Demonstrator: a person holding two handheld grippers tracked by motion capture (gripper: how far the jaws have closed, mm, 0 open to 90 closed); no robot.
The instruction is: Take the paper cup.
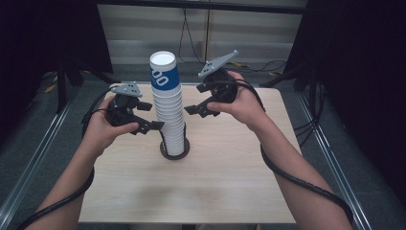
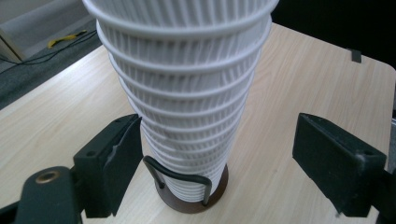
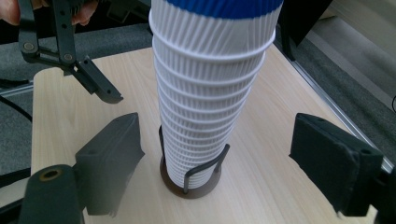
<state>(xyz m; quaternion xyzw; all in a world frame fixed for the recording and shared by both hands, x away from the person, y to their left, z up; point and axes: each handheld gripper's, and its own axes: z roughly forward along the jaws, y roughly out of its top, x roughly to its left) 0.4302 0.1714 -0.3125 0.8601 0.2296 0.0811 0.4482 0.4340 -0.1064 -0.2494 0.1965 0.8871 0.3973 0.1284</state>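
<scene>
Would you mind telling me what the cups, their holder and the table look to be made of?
Cups: likely paper, matte white, ribbed walls, rolled rims; the top one has a blue band. Holder: a dark round base, perhaps wood or plastic, with thin black wire uprights. Table: pale wood-grain surface, probably laminate.

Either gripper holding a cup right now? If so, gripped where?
Nothing is held. The left gripper and right gripper both stand open on either side of the cup stack, pads clear of the ribbed walls. The stack sits in its holder.
</scene>
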